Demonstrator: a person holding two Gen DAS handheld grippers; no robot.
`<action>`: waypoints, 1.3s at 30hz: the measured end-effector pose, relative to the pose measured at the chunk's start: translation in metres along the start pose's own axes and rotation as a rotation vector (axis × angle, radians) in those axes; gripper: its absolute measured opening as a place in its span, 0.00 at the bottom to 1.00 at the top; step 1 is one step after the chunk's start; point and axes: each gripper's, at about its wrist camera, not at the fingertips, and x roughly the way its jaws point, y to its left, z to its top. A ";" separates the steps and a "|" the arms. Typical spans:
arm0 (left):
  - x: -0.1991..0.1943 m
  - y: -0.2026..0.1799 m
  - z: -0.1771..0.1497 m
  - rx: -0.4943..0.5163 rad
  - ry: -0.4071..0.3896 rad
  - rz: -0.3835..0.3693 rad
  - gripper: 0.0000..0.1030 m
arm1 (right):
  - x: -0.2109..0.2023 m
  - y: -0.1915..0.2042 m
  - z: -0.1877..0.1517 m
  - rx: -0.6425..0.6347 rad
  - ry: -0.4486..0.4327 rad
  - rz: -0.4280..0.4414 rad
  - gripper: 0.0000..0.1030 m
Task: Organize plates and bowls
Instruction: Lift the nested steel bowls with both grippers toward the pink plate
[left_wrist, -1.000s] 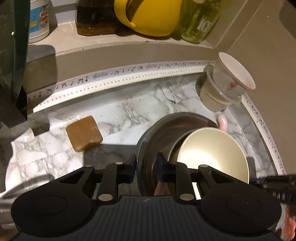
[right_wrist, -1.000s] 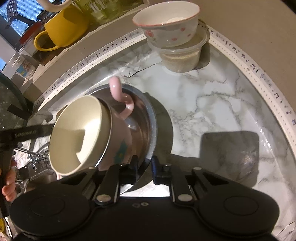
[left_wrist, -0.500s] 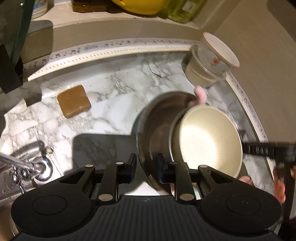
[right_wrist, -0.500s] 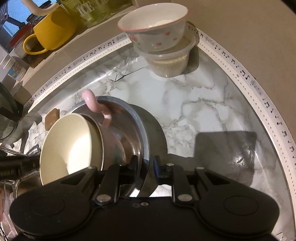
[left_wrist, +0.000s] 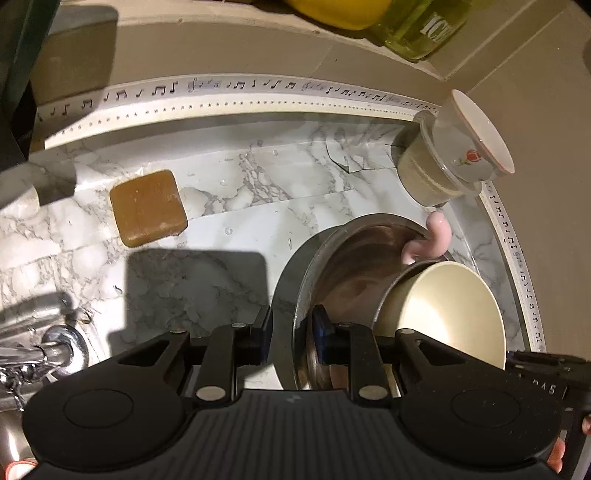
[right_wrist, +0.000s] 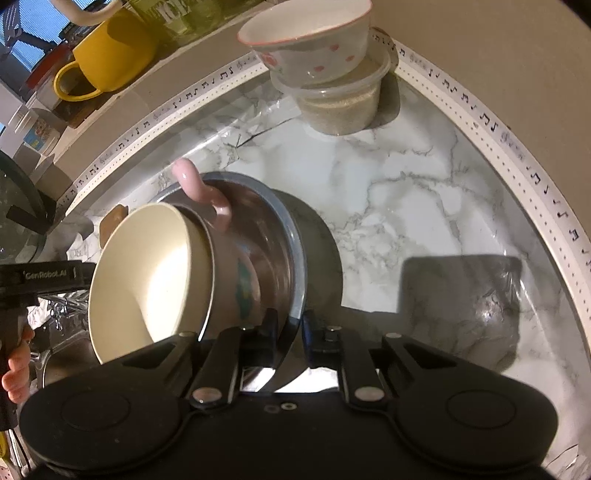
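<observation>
Steel bowl (left_wrist: 354, 266), round and shiny, hung tilted between two hand-held black grippers above a white marble-patterned counter (left_wrist: 236, 192).

The left gripper (left_wrist: 291, 332) was clamped narrowly on the bowl's rim on one side, and the right gripper (right_wrist: 290, 334) pinched the rim opposite, its jaws closing with the metal edge between them. Inside the bowl lay a pink mug with a cream interior (right_wrist: 147, 273), tipped on its side, its pink handle (right_wrist: 207, 195) poking over the rim. A brown square bar of soap (left_wrist: 147, 208) rested on the counter well apart from the bowl. Near the corner, a white bowl with red spots (right_wrist: 314, 44) sat atop a clear plastic tub (right_wrist: 343, 107). A yellow mug (right_wrist: 107, 62) stood on the ledge behind, and a chrome tap (left_wrist: 48, 347) showed at the counter's edge.
</observation>
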 end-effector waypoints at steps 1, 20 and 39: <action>0.001 0.000 -0.001 0.000 0.002 0.001 0.21 | 0.000 0.000 -0.001 -0.001 0.002 0.002 0.14; -0.003 -0.008 -0.010 0.020 -0.026 0.038 0.10 | 0.000 0.015 -0.006 -0.016 -0.014 -0.086 0.13; -0.034 -0.011 -0.009 0.020 -0.045 0.037 0.10 | -0.027 0.033 -0.003 -0.031 -0.040 -0.106 0.12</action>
